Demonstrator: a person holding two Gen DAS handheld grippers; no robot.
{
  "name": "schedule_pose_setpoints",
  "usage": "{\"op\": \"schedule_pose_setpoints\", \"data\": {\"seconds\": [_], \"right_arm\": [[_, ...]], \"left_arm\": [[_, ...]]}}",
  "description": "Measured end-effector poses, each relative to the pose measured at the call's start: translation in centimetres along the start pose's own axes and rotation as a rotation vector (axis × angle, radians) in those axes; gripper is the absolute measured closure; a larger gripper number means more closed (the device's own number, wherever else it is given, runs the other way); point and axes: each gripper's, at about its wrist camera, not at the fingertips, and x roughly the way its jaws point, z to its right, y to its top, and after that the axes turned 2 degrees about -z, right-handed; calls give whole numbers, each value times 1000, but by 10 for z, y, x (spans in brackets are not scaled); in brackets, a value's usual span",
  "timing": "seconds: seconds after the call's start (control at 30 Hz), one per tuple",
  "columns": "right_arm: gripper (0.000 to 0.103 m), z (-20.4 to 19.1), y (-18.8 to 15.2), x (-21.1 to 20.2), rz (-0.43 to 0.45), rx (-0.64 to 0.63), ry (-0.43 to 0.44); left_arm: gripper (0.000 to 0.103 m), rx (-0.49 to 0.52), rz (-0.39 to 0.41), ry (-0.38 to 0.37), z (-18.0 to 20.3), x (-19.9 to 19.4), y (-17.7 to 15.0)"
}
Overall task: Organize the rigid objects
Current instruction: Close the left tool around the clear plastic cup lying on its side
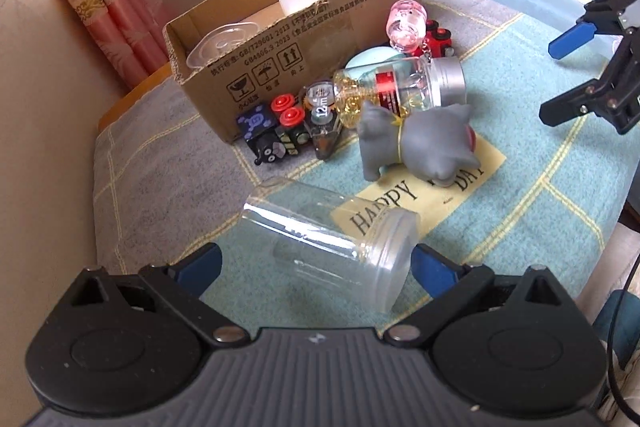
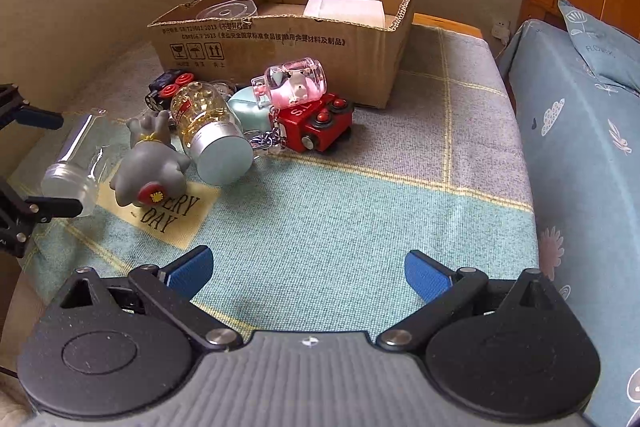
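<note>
The left gripper [image 1: 316, 259] stands wide, its blue pads on either side of a clear jar [image 1: 328, 239] lying on its side at lower centre of the left wrist view; whether a pad touches the jar's lid end cannot be told; in the right wrist view the same jar [image 2: 74, 163] sits at the left edge between the left gripper's fingers. The right gripper [image 2: 308, 271] is wide open and holds nothing, over bare blanket [image 2: 360, 219] at lower centre; it shows at the right edge of the left wrist view [image 1: 560, 79]. A cardboard box [image 2: 280, 43] sits at upper centre, a white block [image 2: 344, 11] and a clear disc [image 2: 226, 10] inside it. In front of the box lies a cluster: a grey toy animal [image 2: 150, 167] tipped over on a yellow patch; a bottle of yellow beads [image 2: 208, 131] on its side, just beside it; a pink keychain bottle [image 2: 292, 85] resting on a red toy train [image 2: 320, 125]; a dark toy train [image 1: 276, 131] against the box.
</note>
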Motion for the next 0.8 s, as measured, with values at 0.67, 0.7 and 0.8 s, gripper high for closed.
{"op": "schedule_pose_setpoints", "data": {"seconds": [0.67, 0.7, 0.8], "right_arm": [[0, -50, 22, -2, 29, -208, 74], [0, -52, 24, -2, 36, -224, 86], [0, -63, 29, -3, 52, -266, 115]], "left_arm": [[7, -41, 118, -109, -15, 19, 14], [7, -59, 117, -112, -17, 17, 12], [7, -96, 109, -97, -20, 12, 6]]}}
